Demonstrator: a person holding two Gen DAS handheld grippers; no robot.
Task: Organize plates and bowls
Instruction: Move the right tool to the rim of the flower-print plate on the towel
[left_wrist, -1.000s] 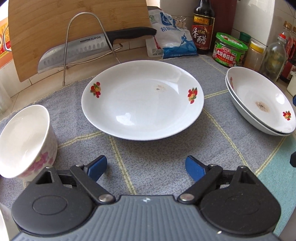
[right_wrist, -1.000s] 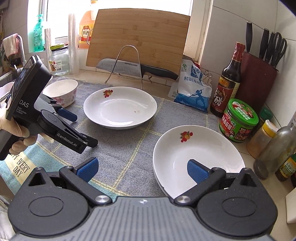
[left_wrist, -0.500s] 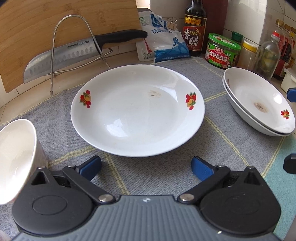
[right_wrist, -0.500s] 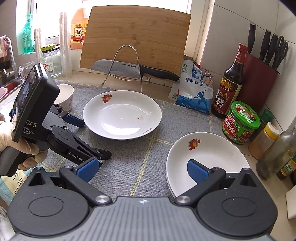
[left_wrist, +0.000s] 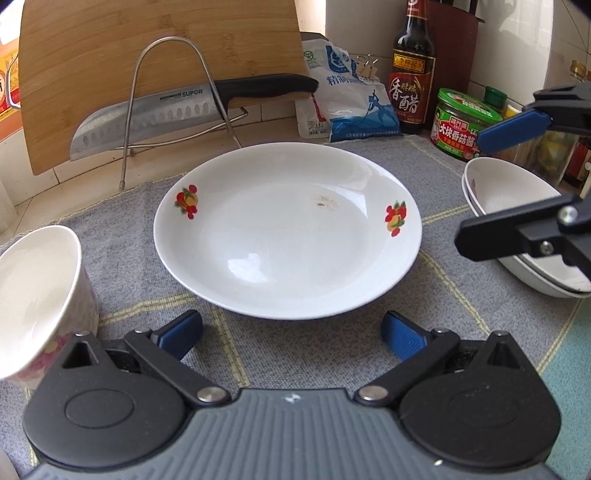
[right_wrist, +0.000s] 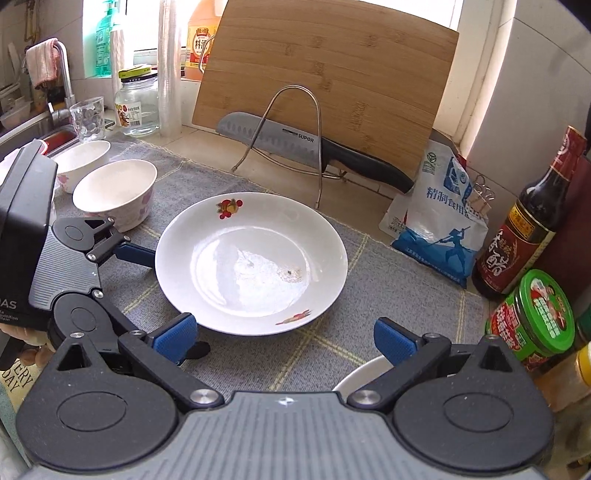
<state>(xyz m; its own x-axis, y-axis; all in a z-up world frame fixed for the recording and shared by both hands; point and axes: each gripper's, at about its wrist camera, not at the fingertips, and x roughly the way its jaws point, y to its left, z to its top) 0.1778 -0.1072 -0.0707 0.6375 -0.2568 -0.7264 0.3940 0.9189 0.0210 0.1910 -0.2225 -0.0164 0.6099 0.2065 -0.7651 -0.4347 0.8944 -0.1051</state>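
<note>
The lone flowered plate lies flat in the middle of the grey mat, apart from the stacked plates at its right, so it looks next to be gathered. Both tongs flank it for that reason: the left tongs have just been opening and stand spread, nothing between them; the right tongs are also spread, empty. A bowl waits left on the desk.
</note>
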